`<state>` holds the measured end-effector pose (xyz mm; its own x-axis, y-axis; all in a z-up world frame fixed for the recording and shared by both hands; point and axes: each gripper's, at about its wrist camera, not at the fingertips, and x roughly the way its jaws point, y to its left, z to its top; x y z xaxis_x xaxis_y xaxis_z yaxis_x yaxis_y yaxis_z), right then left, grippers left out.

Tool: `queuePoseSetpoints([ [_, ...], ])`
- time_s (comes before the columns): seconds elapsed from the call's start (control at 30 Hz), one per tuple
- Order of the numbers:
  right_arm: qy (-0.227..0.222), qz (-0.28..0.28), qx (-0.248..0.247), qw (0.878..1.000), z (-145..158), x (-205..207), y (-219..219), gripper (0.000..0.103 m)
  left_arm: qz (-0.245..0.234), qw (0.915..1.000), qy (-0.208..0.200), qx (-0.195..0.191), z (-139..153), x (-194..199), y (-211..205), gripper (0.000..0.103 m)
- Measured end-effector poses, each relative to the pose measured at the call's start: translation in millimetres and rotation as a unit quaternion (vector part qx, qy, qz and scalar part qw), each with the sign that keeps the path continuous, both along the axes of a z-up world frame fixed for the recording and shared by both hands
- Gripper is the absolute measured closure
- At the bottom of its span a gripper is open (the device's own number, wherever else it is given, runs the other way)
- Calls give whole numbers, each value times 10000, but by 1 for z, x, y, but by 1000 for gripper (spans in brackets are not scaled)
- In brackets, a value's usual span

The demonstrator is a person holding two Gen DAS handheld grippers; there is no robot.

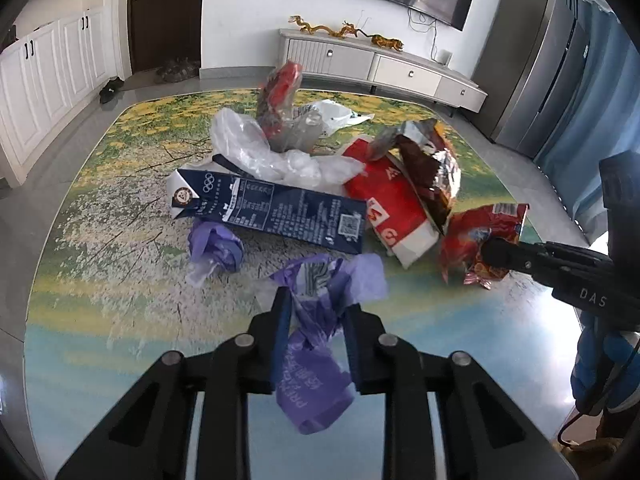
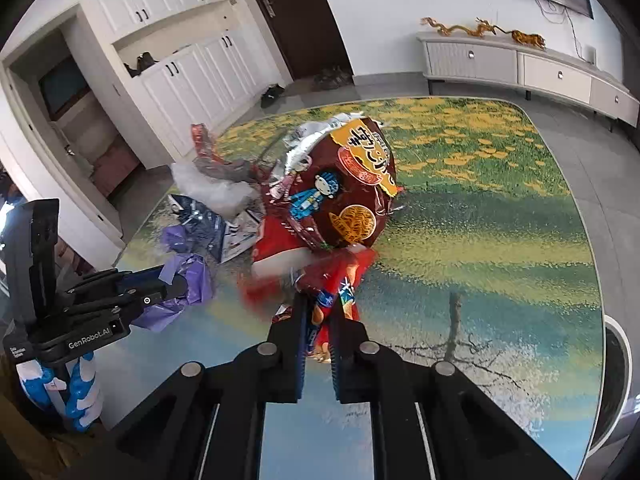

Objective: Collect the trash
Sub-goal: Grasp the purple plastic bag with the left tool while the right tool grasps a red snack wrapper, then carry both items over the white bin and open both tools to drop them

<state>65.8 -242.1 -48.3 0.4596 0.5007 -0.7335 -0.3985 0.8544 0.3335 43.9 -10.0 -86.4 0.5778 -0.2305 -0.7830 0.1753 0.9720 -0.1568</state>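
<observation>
The trash pile (image 1: 320, 184) sits mid-tabletop (image 1: 120, 248), straight ahead of both my grippers and just beyond their tips; the long blue carton (image 1: 272, 210) lies crosswise to my left approach. My left gripper (image 1: 316, 312) is closed down on a crumpled purple bag (image 1: 316, 360), which hangs limp below the jaws. My right gripper (image 2: 322, 316) is pinched tight on a red snack wrapper (image 2: 332, 280), shiny and creased, at the pile's near right edge. I judge the left nearer the small purple wad (image 1: 218, 246), the right nearer the foil chip bag (image 2: 344, 184).
</observation>
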Motion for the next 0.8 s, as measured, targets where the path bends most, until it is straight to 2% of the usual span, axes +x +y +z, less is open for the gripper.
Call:
queuePoseSetpoints([
  [0.2,-326,-16,324,9989,20,-25,-21,95,-173,9996,-212,9,30,-20,-18,80],
  [0.33,-651,-541,452,9954,39,-44,-71,95,-719,9968,-319,-106,54,-17,-65,80],
  [0.43,-818,-1178,252,9893,47,-59,-128,95,-1371,9898,-370,-100,66,-11,-123,80],
  [0.53,-785,-1870,-35,9792,39,-69,-189,95,-2068,9778,-283,-202,71,1,-193,80],
  [0.67,-512,-2503,-354,9662,12,-72,-256,95,-2572,9658,-69,-312,66,24,-275,80],
  [0.8,-249,-2760,-504,9595,-19,-60,-293,93,-2861,9569,239,-442,49,52,-352,78],
])
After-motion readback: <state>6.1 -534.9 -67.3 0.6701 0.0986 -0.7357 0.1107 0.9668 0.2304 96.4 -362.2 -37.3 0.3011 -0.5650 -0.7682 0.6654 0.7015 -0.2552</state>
